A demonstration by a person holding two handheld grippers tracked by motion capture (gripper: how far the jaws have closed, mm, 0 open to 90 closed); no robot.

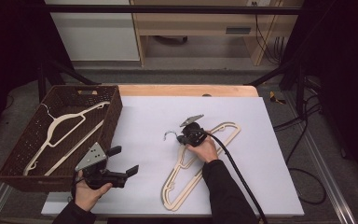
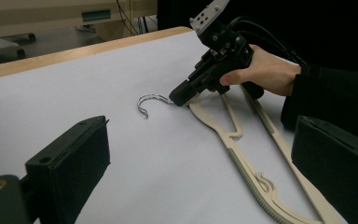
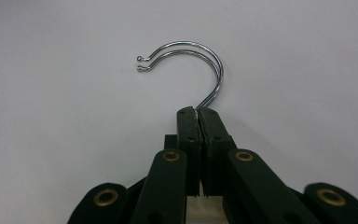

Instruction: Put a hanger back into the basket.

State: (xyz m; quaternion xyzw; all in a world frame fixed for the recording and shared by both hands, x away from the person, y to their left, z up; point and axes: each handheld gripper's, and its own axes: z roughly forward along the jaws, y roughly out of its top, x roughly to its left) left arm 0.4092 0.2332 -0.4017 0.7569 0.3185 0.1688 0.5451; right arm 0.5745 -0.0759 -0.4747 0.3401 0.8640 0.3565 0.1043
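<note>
Cream plastic hangers (image 1: 200,158) lie stacked on the white table top (image 1: 144,112), their chrome hooks (image 1: 169,135) pointing left. My right gripper (image 1: 185,138) is shut on the stems of two overlapping hooks (image 3: 205,60), its jaws pressed together at the hooks' base (image 3: 198,114). In the left gripper view that gripper (image 2: 179,98) holds the hook (image 2: 149,100) at the hangers' neck (image 2: 242,154). My left gripper (image 1: 125,160) hovers open near the table's front left, nothing between its jaws (image 2: 200,168). It points toward the hangers.
A dark wicker basket (image 1: 114,112) sits at the table's left edge with another cream hanger (image 1: 60,128) inside. A black cable (image 1: 235,168) trails from the right gripper along the person's forearm. Wooden furniture stands beyond the table's far edge.
</note>
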